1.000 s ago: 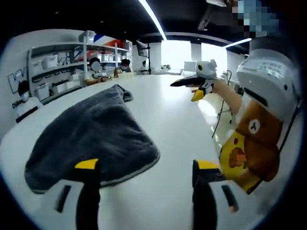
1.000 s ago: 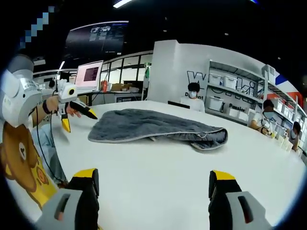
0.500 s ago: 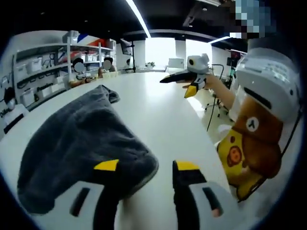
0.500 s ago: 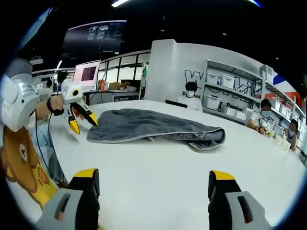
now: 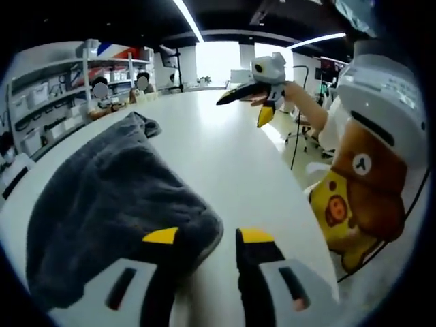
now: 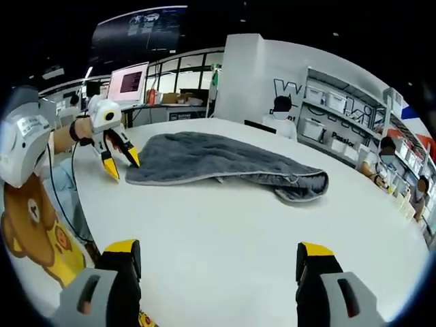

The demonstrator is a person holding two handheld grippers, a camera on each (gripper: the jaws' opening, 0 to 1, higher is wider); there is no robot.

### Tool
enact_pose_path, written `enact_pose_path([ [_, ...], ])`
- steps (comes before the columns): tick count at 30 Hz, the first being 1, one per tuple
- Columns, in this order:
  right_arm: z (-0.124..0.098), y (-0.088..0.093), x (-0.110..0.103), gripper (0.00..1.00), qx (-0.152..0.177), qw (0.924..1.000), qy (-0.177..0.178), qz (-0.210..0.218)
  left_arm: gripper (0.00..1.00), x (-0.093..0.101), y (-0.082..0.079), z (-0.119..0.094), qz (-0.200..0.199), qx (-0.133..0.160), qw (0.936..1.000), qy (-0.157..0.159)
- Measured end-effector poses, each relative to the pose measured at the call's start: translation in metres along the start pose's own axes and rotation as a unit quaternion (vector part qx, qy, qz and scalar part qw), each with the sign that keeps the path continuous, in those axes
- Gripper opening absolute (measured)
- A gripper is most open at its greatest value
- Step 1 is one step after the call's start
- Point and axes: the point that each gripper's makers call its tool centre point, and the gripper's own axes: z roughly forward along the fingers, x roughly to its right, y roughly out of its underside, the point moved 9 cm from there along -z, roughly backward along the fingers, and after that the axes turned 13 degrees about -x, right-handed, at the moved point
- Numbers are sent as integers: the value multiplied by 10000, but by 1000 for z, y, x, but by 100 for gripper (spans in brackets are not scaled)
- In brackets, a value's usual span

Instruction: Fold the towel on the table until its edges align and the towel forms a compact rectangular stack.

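A dark grey towel (image 5: pixel 116 184) lies crumpled and partly folded on the white table (image 5: pixel 231 157). In the left gripper view my left gripper (image 5: pixel 204 238) is open, its yellow-tipped jaws straddling the towel's near corner. The right gripper view shows the towel (image 6: pixel 218 160) stretched across the table (image 6: pixel 225 225), with the left gripper (image 6: pixel 122 168) at its left end. My right gripper (image 6: pixel 214 252) hovers open above bare tabletop, well short of the towel, with nothing between its jaws. It also appears in the air beyond the towel as the right gripper (image 5: pixel 242 112).
The person holding the grippers stands at the table's edge in a white sleeve (image 5: pixel 381 102) and a bear-print apron (image 5: pixel 354 204). Shelves with bins (image 6: pixel 327 129) and seated people (image 6: pixel 281 119) line the far side. A monitor (image 6: pixel 127 85) stands behind.
The left gripper has moved down onto the towel's near corner and its jaws have narrowed around it. The right gripper stays open and has drifted slightly.
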Motion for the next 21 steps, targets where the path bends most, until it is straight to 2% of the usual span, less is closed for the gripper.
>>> enact_pose_path([
  [8,-5,-1,2,99,7,10000,31,-2,32,-3,-1,7,17,-142,9999,50],
  [11,-9,-1,5,99,20,10000,51,27,27,-5,-2,9,-11,-165,9999,52],
  [17,-13,2,8,99,9,9999,114,49,24,-7,-3,11,-45,-218,9997,81],
  [21,-15,4,9,99,33,9999,136,85,17,-6,-5,12,97,-297,9995,34],
])
